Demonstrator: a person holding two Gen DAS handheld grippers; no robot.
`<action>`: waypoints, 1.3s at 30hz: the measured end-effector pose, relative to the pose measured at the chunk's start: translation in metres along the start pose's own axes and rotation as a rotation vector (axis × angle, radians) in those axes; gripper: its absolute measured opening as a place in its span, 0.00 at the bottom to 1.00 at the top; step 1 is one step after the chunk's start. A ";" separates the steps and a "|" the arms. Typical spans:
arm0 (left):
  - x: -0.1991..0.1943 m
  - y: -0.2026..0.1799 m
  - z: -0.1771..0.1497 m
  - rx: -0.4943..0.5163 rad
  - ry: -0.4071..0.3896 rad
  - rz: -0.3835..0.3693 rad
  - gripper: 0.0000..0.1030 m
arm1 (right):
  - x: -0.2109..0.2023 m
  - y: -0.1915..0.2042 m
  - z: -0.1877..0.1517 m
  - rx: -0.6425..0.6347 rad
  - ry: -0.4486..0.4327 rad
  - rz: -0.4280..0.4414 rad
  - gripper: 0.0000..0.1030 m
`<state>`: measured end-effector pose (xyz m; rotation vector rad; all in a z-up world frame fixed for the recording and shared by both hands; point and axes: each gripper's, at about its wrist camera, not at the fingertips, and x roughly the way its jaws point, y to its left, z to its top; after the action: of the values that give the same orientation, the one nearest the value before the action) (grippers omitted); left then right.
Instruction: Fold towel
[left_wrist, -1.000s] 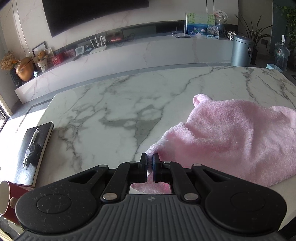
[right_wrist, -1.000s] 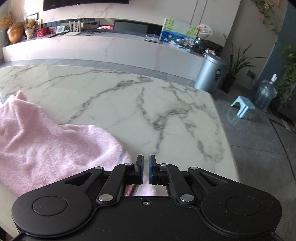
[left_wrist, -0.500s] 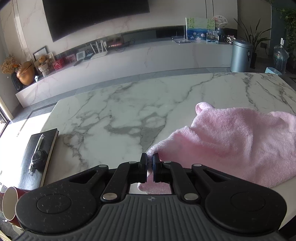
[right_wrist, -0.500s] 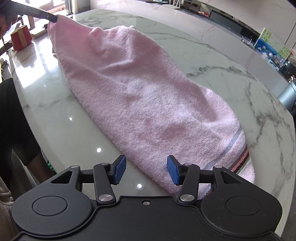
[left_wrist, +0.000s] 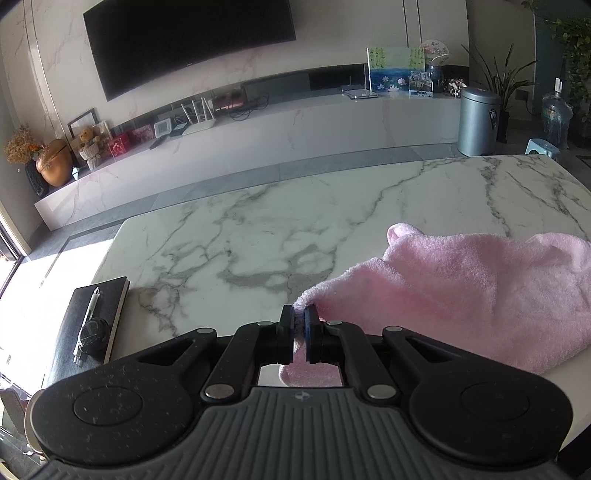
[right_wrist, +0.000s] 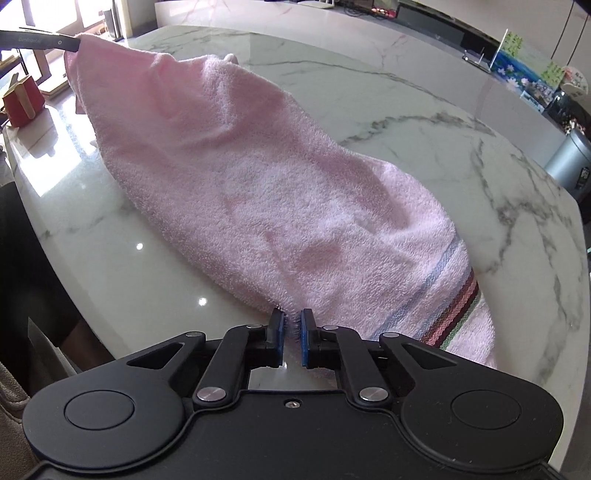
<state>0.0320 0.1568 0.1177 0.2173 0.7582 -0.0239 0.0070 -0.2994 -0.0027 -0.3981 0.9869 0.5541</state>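
Note:
A pink towel (right_wrist: 258, 177) with a striped border lies stretched across the marble table (right_wrist: 424, 122). My left gripper (left_wrist: 300, 321) is shut on one corner of the towel (left_wrist: 461, 295) and holds it just above the table. It also shows in the right wrist view (right_wrist: 72, 44), lifting the far corner. My right gripper (right_wrist: 291, 325) is shut on the towel's near edge, close to the striped end, with the pads (right_wrist: 306, 332) pinching a thin fold of cloth.
A black notebook with a pen (left_wrist: 92, 325) lies at the table's left end. A red cup (right_wrist: 22, 99) stands near it. A TV console (left_wrist: 258, 129) and a grey bin (left_wrist: 478, 120) stand beyond the table. A person sits at the left table edge (right_wrist: 22, 258).
My right gripper let go, swung round to face along the towel, opened wide, then shut on the towel's near edge. My left gripper rose slightly, still holding its corner.

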 end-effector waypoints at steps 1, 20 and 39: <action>-0.001 0.000 0.002 0.008 -0.003 0.002 0.04 | -0.005 -0.003 0.004 -0.001 -0.010 -0.005 0.07; 0.081 -0.023 0.017 0.103 0.103 -0.003 0.04 | 0.038 -0.091 0.087 0.110 0.024 -0.160 0.07; 0.094 -0.017 0.001 0.237 0.120 -0.037 0.34 | 0.027 -0.092 0.104 0.095 -0.048 -0.182 0.45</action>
<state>0.0992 0.1455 0.0509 0.4336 0.8791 -0.1375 0.1439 -0.3085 0.0319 -0.3840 0.9162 0.3495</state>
